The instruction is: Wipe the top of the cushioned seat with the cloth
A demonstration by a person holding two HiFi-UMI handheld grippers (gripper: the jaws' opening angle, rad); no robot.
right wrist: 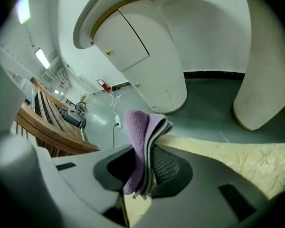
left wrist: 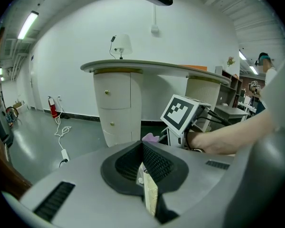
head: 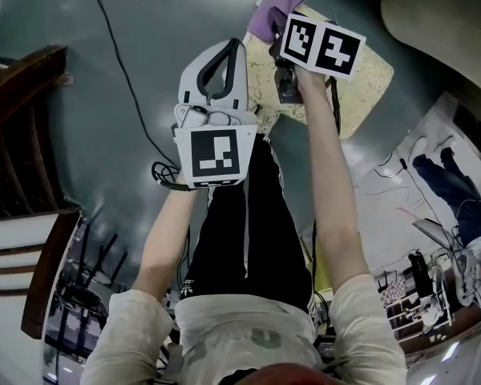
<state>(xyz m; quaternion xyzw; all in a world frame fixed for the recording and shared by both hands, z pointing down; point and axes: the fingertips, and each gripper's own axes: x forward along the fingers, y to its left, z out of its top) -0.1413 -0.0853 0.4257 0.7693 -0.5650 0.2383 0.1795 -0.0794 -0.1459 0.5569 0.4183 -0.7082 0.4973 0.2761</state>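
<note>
Wiping looks begun: my right gripper [right wrist: 143, 171] pinches the folded purple cloth [right wrist: 138, 127] over the cushioned seat [head: 361, 72], upper centre; my left gripper [left wrist: 145, 169] clamps the seat's edge; next, sweep rightward

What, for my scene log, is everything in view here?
seat cushion: one, cream patterned, in front of the person
cloth: one, purple, folded, in the right jaws
counter: one, white, beyond the seat
lamp: one, white, on the counter
fire extinguisher: one, red, by the far wall
cable: one, black, on the floor
left hand-held gripper: grey, shut on the seat cushion's edge
right hand-held gripper: grey, shut on the cloth
</note>
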